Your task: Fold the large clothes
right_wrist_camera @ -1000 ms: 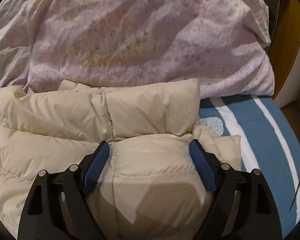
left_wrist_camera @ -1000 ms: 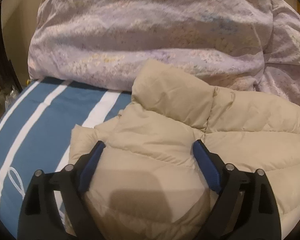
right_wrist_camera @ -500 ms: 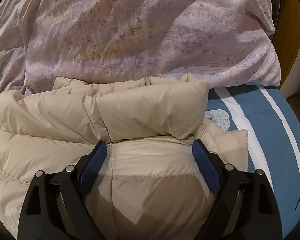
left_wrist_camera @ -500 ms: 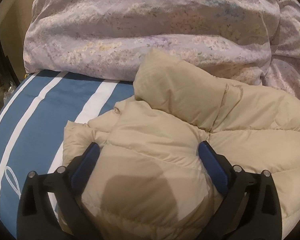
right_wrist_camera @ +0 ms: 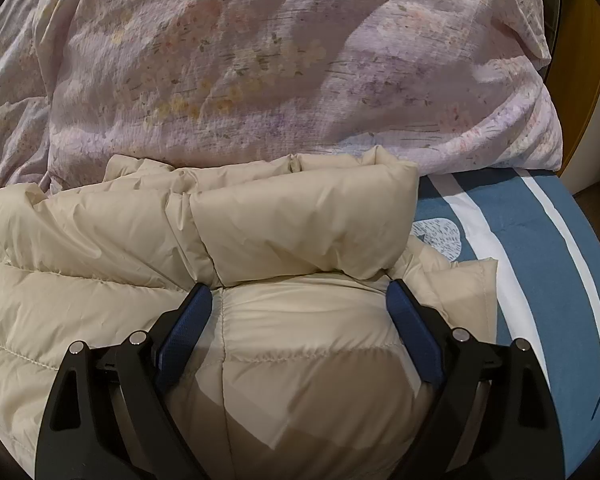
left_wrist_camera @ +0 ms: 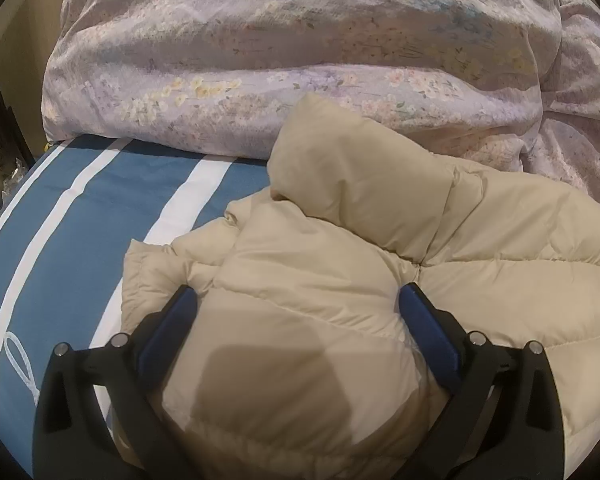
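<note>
A beige puffer jacket (left_wrist_camera: pixel 380 240) lies folded on the bed; it also shows in the right wrist view (right_wrist_camera: pixel 180 240). Its collar end faces the far side, next to the bedding. My left gripper (left_wrist_camera: pixel 298 300) is open, its blue pads wide apart over the jacket's left part. My right gripper (right_wrist_camera: pixel 300 296) is open too, its pads spread over the jacket's right part. A padded bulge of jacket sits between each pair of fingers. I cannot tell whether the pads touch the fabric.
A lilac floral duvet (left_wrist_camera: pixel 300 60) is heaped across the far side, also in the right wrist view (right_wrist_camera: pixel 260 60). The blue sheet with white stripes (left_wrist_camera: pixel 80 220) shows left of the jacket and right of it (right_wrist_camera: pixel 540 240). A wooden panel (right_wrist_camera: pixel 576 60) stands at far right.
Both views have slid a little back from the duvet, showing more of the jacket's folded collar end. Both grippers stay open over the jacket.
</note>
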`<state>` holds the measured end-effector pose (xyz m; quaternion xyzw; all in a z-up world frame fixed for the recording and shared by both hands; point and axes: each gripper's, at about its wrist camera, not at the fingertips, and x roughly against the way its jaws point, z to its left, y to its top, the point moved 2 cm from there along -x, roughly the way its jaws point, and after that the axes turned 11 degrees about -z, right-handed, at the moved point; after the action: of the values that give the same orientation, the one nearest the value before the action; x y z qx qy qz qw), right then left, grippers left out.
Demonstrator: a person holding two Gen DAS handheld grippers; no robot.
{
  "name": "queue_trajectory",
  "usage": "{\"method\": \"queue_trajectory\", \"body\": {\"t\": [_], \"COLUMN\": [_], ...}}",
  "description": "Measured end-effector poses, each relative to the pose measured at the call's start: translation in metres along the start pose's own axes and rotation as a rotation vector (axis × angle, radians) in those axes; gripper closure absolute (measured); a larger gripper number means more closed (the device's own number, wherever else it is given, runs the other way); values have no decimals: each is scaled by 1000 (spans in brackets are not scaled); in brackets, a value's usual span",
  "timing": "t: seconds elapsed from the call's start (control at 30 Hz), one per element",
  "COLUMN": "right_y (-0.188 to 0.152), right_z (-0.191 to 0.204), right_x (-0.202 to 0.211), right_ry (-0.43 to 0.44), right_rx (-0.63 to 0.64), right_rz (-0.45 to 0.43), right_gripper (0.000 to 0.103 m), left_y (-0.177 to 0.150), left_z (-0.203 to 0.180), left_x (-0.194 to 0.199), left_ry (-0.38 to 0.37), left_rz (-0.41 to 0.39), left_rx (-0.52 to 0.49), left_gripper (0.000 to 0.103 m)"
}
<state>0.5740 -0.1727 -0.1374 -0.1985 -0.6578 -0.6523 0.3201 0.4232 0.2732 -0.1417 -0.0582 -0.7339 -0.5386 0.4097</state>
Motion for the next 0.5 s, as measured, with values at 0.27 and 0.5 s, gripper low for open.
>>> {"method": "queue_trajectory", "body": {"t": [0.27,0.5], "right_y": [1,7], "right_z": [-2,-11], "right_x": [6,54], "right_ry": [-11,49], "right_rx": [-1,-120], "right_rz": [-6,-4], "right_gripper": [12,12], "left_y": [-2,-4], "left_z": [-3,4], "left_x": [2,31], "left_ry": [2,-25], "left_rz": [-1,1], "left_rx": [4,-16], "left_gripper": [2,4]}}
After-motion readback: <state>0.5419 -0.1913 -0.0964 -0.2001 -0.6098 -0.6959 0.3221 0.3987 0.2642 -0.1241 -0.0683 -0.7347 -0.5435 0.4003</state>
